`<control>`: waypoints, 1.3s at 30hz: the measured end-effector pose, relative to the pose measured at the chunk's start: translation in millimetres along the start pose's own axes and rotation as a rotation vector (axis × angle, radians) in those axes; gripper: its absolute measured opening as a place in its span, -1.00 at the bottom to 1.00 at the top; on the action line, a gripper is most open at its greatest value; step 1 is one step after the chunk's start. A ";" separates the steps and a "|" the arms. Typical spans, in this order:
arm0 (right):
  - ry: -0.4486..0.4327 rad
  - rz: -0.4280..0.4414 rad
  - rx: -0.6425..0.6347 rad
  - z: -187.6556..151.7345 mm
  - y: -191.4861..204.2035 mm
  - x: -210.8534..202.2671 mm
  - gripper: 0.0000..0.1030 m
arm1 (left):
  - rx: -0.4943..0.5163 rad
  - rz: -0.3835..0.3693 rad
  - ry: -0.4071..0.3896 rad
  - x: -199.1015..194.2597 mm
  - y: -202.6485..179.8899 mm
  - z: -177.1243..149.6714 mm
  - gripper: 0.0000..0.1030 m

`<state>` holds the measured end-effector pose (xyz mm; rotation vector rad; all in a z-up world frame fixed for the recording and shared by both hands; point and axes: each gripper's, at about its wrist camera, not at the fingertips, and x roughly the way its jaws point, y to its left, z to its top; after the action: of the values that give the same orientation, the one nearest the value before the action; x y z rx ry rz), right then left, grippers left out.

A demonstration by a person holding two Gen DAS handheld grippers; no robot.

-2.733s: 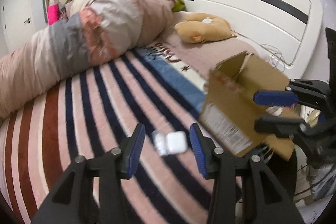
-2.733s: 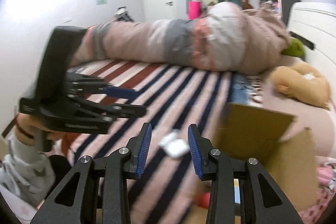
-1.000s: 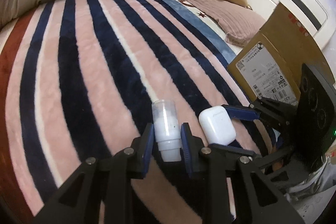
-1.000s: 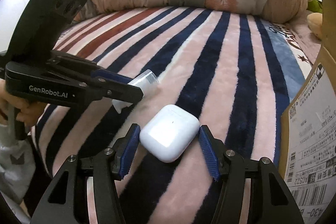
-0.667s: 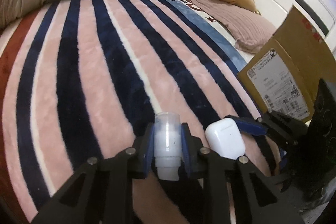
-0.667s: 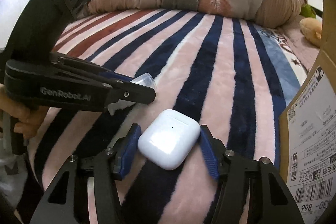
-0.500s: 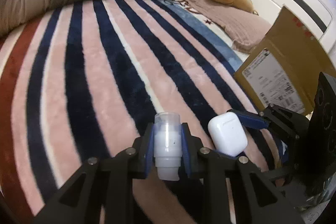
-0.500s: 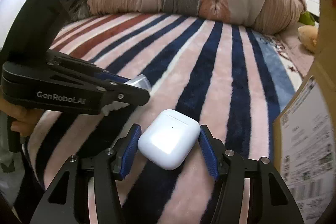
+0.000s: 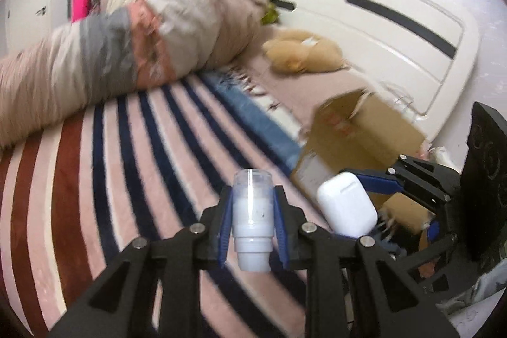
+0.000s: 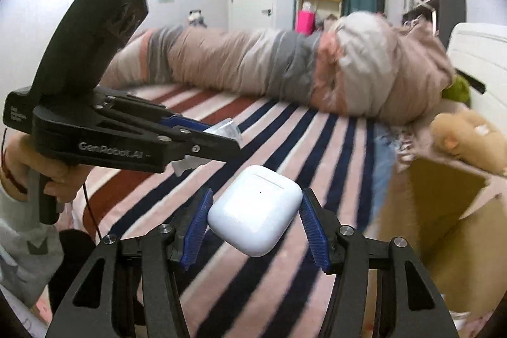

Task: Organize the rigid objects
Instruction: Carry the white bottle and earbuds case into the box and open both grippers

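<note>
1. Bed [image 9: 133, 154], under a pink, navy and maroon striped blanket; white headboard [image 9: 374, 30] at the far end.
2. Rolled duvet [image 9: 120, 40] across the far side of the blanket, in beige, grey and salmon bands; blurred in both views.
3. Open cardboard box [image 9: 364, 132] at the bed's edge near the headboard, flaps up, a white label on its near side. Seen at the right of the right wrist view too [image 10: 437, 211].
4. Tan plush toy [image 9: 304, 56] on the pink sheet between duvet and headboard, beyond the box.
5. Right gripper [image 10: 255, 219], clamped on the case, held clear above the blanket and just beside the box. From the left wrist view [image 9: 364, 198], close to the right of the left gripper.
6. Left gripper [image 9: 252, 217], clamped on the bottle, raised over the stripes. In the right wrist view [image 10: 209, 144], held in a hand [image 10: 47, 170] at the left.
7. White earbud case [image 10: 255, 219], lid shut, pinched at its two sides between blue pads [image 10: 312, 227], tilted.
8. Clear bottle [image 9: 252, 211] with milky contents, pinched at mid-body between blue pads [image 9: 224, 227], narrow end toward the camera.
</note>
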<state>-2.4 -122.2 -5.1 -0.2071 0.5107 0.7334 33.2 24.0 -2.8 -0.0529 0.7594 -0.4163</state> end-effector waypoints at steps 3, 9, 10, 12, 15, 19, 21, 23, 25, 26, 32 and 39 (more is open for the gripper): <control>-0.024 -0.055 0.009 1.9 -27.3 -27.5 0.02 | 0.030 -0.026 -0.005 3.5 -28.1 17.6 -0.59; 0.024 -0.186 0.043 -7.5 -99.4 -49.7 0.03 | 0.109 -0.057 0.021 34.2 -86.6 48.8 -0.59; 0.041 -0.205 0.046 -10.5 -112.0 -49.8 0.03 | 0.122 -0.051 0.024 38.6 -95.2 52.8 -0.59; 0.083 -0.246 0.051 -17.5 -137.5 -45.6 0.03 | 0.158 -0.044 0.026 50.2 -114.5 63.2 -0.59; 0.130 -0.278 0.039 -27.0 -162.6 -36.1 0.03 | 0.186 -0.048 0.043 64.6 -133.2 73.7 -0.59; 0.162 -0.303 -0.024 -35.3 -173.5 -20.6 0.03 | 0.208 0.002 0.101 92.8 -141.7 81.0 -0.59; 0.180 -0.321 -0.043 -38.3 -178.8 -12.4 0.03 | 0.207 0.008 0.125 102.4 -143.5 80.1 -0.59; 0.201 -0.322 -0.049 -42.4 -184.3 -4.0 0.03 | 0.208 0.018 0.146 112.8 -143.3 79.5 -0.59; 0.207 -0.324 -0.057 -45.8 -186.5 1.0 0.03 | 0.215 0.034 0.161 120.8 -144.0 79.3 -0.59; 0.204 -0.326 -0.064 -46.8 -186.4 1.2 0.03 | 0.217 0.038 0.165 123.7 -144.2 79.9 -0.59; 0.185 -0.329 -0.063 -43.4 -186.6 0.7 0.12 | 0.221 0.044 0.166 128.0 -143.2 80.1 -0.59; 0.187 -0.320 -0.059 -42.8 -184.8 -1.3 0.13 | 0.212 0.052 0.161 122.7 -138.8 79.0 -0.44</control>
<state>107.3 -272.9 -40.3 -0.4047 0.6166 0.4186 118.0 -158.6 1.1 0.2007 0.8691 -0.4527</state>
